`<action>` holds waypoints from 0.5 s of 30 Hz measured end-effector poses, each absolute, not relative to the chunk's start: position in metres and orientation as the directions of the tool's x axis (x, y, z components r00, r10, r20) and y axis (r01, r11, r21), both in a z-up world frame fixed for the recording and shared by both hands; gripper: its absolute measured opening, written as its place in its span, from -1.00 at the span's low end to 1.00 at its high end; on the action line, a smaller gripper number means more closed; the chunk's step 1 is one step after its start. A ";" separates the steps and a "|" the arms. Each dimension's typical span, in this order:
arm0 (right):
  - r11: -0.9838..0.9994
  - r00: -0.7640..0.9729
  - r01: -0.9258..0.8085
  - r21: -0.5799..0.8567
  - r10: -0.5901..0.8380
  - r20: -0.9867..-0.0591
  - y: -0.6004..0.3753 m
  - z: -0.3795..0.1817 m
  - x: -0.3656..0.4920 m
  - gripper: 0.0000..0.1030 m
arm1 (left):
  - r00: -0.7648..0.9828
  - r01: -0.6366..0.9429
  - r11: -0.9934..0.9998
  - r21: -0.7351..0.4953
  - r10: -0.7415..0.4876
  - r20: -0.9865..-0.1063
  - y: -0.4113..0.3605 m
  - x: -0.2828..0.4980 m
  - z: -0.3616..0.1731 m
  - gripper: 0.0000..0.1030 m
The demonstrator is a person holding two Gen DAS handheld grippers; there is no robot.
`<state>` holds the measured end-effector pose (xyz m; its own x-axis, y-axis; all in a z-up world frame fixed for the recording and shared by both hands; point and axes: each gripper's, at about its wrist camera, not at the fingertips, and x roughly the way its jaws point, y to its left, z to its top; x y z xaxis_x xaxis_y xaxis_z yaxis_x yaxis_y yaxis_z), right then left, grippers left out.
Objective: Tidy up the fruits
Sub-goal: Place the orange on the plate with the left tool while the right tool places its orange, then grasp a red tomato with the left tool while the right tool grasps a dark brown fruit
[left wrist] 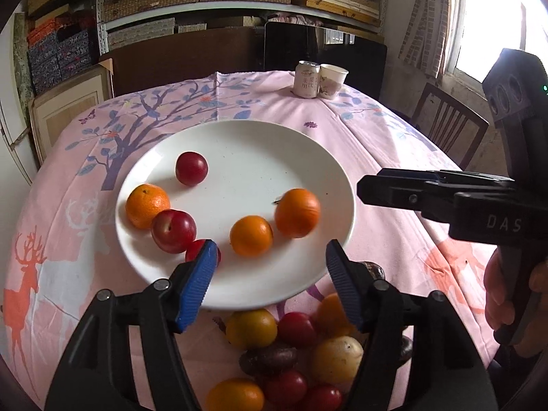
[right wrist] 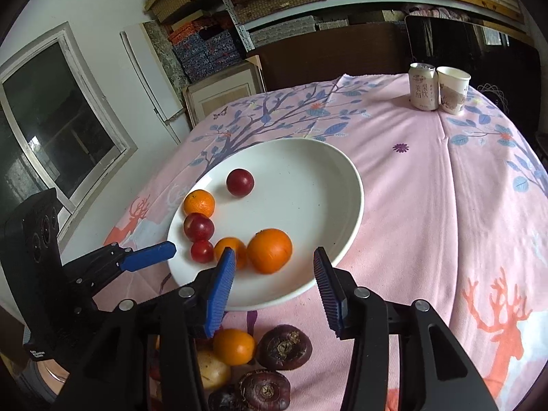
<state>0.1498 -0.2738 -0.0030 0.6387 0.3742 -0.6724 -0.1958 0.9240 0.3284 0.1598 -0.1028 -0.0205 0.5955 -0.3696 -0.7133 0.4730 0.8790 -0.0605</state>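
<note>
A white plate (left wrist: pixel 260 157) (right wrist: pixel 308 171) on the pink tablecloth holds three oranges and three red plums. My left gripper (left wrist: pixel 271 251) hovers open over the plate's near rim. Past its fingers lie a small orange (left wrist: pixel 251 235) and a blurred larger orange (left wrist: pixel 297 212). My right gripper (right wrist: pixel 274 259) is open too, and the large orange (right wrist: pixel 270 250) lies beyond its fingers, untouched. Each gripper also shows in the other view: the right gripper (left wrist: pixel 363 190) and the left gripper (right wrist: pixel 169 250). Loose fruit (left wrist: pixel 291 346) (right wrist: pixel 234 346) is heaped on the cloth in front of the plate.
Dark brown bulbs (right wrist: pixel 284 346) lie among the loose fruit. A drink can (left wrist: pixel 306 78) (right wrist: pixel 423 85) and a paper cup (left wrist: pixel 332 80) (right wrist: pixel 452 89) stand at the table's far side. A wooden chair (left wrist: pixel 448 123) is at the right, and shelves of boxes are behind.
</note>
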 end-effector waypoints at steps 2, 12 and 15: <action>0.923 0.652 -0.207 0.326 0.378 -0.658 -0.276 0.003 0.132 -0.07 | 0.607 0.482 0.875 -0.047 -0.372 -0.702 -0.095 0.143 -0.015 0.25; 0.913 0.630 -0.217 0.346 0.401 -0.664 -0.282 -0.021 0.048 0.01 | 0.535 0.589 0.807 -0.037 -0.423 -0.731 -0.057 0.029 -0.033 0.33; 0.914 0.623 -0.213 0.345 0.399 -0.673 -0.280 -0.029 0.033 0.00 | 0.533 0.599 0.801 -0.010 -0.409 -0.741 -0.055 0.004 -0.043 0.31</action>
<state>0.0327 -0.2804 -0.0291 0.6225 0.3989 -0.6733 -0.2128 0.9142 0.3449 0.0040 -0.0552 -0.0427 0.5333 -0.4086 -0.7407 0.5991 0.8006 -0.0104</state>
